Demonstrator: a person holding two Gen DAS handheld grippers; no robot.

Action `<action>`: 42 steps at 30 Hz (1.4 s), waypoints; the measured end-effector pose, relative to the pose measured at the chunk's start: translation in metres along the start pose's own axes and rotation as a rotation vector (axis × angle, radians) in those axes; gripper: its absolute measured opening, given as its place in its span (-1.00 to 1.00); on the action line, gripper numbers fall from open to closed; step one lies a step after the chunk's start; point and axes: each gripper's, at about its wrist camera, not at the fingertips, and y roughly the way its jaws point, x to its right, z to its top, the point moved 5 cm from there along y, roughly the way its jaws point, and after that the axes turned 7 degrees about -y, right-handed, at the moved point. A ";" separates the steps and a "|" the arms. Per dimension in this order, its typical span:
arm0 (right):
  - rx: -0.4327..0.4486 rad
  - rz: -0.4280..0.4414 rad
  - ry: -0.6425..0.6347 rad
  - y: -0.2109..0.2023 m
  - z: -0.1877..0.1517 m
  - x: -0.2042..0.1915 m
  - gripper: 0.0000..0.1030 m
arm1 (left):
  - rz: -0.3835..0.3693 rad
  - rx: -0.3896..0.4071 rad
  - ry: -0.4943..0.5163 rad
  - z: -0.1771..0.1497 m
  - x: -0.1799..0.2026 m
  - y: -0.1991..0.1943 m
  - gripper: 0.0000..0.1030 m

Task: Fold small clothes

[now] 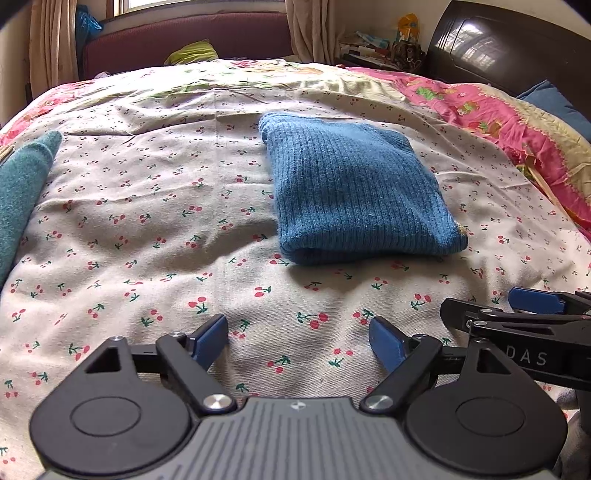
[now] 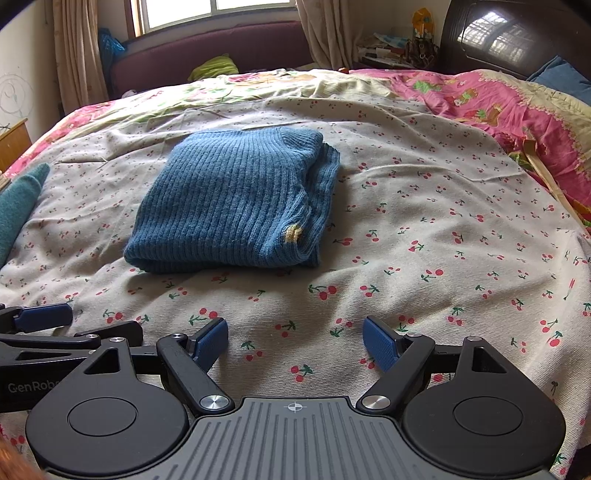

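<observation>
Your bed [image 1: 147,229], under its cherry-print sheet [image 2: 424,221], filled both views. The folded blue sweater [image 1: 354,192] lay flat on it, at one o'clock from your left gripper [image 1: 299,341] and at eleven o'clock from your right gripper [image 2: 295,341], well ahead of both. A teal cloth [image 1: 22,192] sat at nine o'clock. Both grippers stood wide open, holding nothing, side by side above the sheet.

Soft daylight, sharp fisheye views

Window [image 2: 218,11] at 12 o'clock lights the bed [image 2: 424,221]; glare on headboard [image 2: 495,33] at 1 o'clock; edges bow.
</observation>
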 end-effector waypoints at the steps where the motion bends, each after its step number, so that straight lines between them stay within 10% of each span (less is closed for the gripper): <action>1: 0.000 0.000 0.000 0.000 0.000 0.000 0.59 | 0.002 0.000 0.000 0.000 0.000 0.000 0.83; 42: -0.016 -0.043 0.002 -0.005 0.000 0.003 0.59 | 0.045 -0.059 -0.037 0.002 0.003 0.005 0.96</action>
